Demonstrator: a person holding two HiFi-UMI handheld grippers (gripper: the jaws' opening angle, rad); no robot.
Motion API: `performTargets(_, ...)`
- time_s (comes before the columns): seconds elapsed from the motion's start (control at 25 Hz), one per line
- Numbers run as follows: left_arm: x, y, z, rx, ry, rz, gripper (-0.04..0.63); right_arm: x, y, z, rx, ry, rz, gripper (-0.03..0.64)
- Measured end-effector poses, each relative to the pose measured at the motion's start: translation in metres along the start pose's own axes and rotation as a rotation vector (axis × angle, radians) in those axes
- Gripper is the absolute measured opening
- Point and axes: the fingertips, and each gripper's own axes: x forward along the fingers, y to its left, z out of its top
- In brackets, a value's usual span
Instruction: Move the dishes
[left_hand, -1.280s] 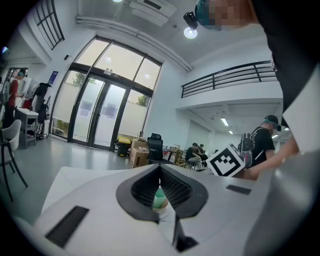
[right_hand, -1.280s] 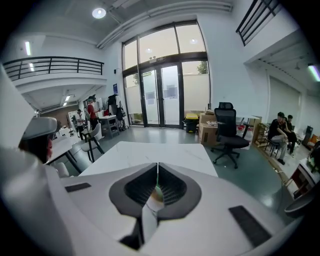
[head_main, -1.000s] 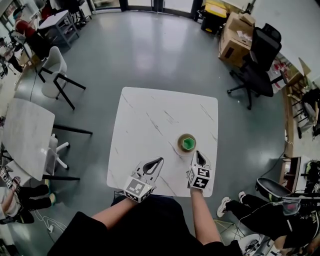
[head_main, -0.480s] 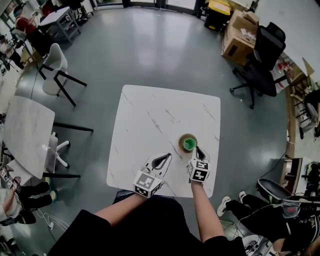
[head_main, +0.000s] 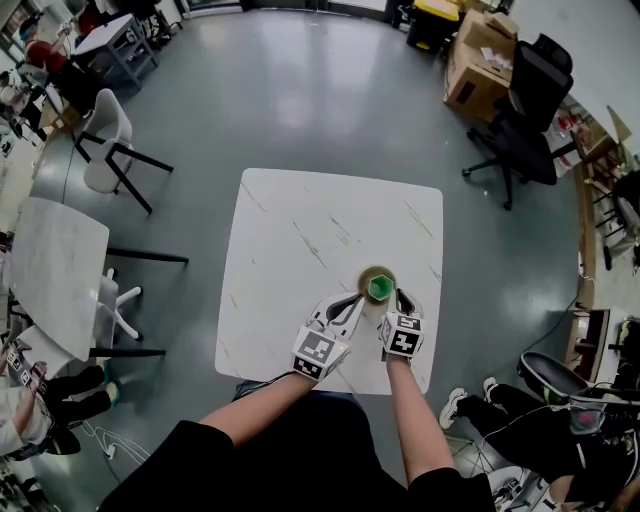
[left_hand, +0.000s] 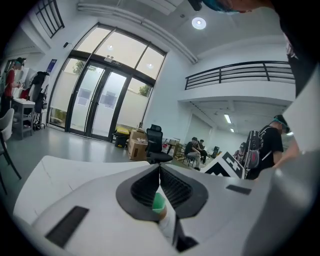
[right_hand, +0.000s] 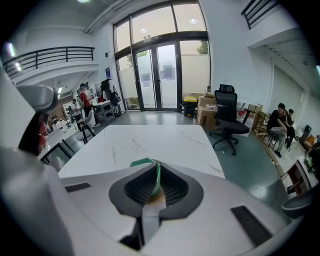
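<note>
A green cup (head_main: 378, 289) stands in a brown dish (head_main: 364, 279) toward 4 o'clock on the white desk (head_main: 300, 230). The left tool (head_main: 355, 299) points at the dish's rim from 8 o'clock and the right tool (head_main: 400, 294) from 5 o'clock. Whether either touches it I cannot tell. Each tool's jaws meet at the tips and grip nothing. The bare left forearm (head_main: 262, 405) and right forearm (head_main: 410, 410) reach in from 6 o'clock, converging.
</note>
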Motion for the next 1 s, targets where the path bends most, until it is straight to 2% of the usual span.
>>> performTargets(0.4, -0.002, 0.003, -0.001, -0.002, 0.024, -0.013, 0.017, 0.022, -0.001, -0.006, 0.045, 0.049, 0.031, 0.026)
performTargets(0.64, -0.006, 0.005, -0.004, -0.011, 0.026, 0.004, 0.017, 0.032, -0.001, -0.013, 0.043, 0.093, 0.032, 0.086)
performTargets(1.0, -0.016, 0.004, -0.008, -0.007, 0.045, 0.006, 0.017, 0.039, 0.0, -0.017, 0.089, 0.102, 0.048, 0.067)
